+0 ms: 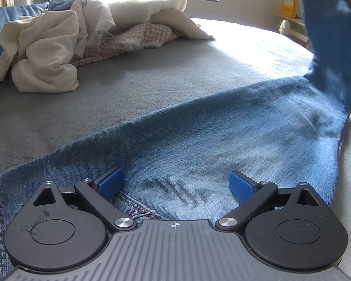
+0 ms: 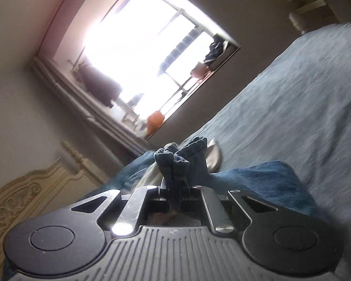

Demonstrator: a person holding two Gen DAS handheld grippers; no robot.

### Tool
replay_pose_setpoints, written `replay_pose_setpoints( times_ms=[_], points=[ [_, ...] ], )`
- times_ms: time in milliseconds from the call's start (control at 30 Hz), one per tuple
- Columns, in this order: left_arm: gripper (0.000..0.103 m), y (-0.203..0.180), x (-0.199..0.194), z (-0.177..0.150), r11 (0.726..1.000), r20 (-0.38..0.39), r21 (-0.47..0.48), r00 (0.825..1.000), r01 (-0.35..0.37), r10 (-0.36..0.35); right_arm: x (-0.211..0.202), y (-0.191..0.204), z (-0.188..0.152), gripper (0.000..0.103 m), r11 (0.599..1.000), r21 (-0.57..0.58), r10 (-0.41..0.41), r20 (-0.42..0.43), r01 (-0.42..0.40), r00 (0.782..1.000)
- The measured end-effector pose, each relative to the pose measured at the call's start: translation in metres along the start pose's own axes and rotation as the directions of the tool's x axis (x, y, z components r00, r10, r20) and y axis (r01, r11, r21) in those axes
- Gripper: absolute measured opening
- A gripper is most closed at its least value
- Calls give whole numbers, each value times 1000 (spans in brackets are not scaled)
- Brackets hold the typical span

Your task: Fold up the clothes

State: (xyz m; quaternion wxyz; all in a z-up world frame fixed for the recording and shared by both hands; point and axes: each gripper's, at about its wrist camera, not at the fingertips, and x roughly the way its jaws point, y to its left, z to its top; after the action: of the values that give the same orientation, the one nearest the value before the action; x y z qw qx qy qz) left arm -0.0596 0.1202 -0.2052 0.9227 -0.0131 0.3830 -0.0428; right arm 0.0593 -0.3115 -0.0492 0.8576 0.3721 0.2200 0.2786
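Left claw (image 1: pixel 176 182) spread wide over jeans (image 1: pixel 199 145) on bed (image 1: pixel 105 98). Right claw (image 2: pixel 174 182) clamped on bunched jeans hem (image 2: pixel 175 161), lifted.

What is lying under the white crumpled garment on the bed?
Under the white crumpled garment a pink-and-white houndstooth cloth sticks out, lying on the grey bed cover. How far it reaches beneath the pile is covered, as is anything else below.

The left tongs (image 1: pixel 176 183) gape wide over the jeans (image 1: pixel 199 145) on the grey bed (image 1: pixel 128 86); one jeans leg rises at right, crumpled clothes (image 1: pixel 46 53) behind.
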Motion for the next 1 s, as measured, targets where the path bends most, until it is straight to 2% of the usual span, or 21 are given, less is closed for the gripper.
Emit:
replay_pose_setpoints(
  times_ms=[100, 233, 367, 500, 600, 767, 900, 967, 1000],
  points=[
    [98, 3, -2, -1, 1000, 8, -1, 1000, 18, -18, 15, 29, -40, 7, 996, 44, 84, -91, -80, 992],
    [97, 13, -8, 0, 998, 14, -30, 998, 64, -63, 42, 52, -97, 7, 979, 138, 176, -190, -151, 966],
    [97, 41, -29, -2, 987, 32, -133, 996, 91, -88, 69, 62, -141, 7, 951, 239, 253, -236, -196, 938],
    [97, 83, -65, -14, 966, 71, -235, 993, 109, -95, 97, 74, -180, 7, 947, 254, 273, -317, -196, 908],
    [97, 116, -96, -32, 947, 63, -306, 995, 99, -83, 108, 90, -207, 7, 955, 215, 277, -386, -206, 880],
    [97, 160, -151, -69, 896, 112, -422, 989, 137, -98, 124, 120, -255, 7, 962, 123, 273, -504, -244, 820],
    [96, 185, -164, -91, 856, 124, -499, 989, 133, -81, 133, 146, -309, 7, 959, -60, 180, -623, -276, 762],
    [95, 196, -162, -99, 818, 123, -557, 988, 144, -90, 139, 148, -330, 7, 960, -105, 126, -665, -259, 736],
    [95, 200, -162, -102, 801, 132, -579, 987, 152, -92, 140, 148, -334, 7, 961, -111, 115, -672, -252, 731]
  ],
)
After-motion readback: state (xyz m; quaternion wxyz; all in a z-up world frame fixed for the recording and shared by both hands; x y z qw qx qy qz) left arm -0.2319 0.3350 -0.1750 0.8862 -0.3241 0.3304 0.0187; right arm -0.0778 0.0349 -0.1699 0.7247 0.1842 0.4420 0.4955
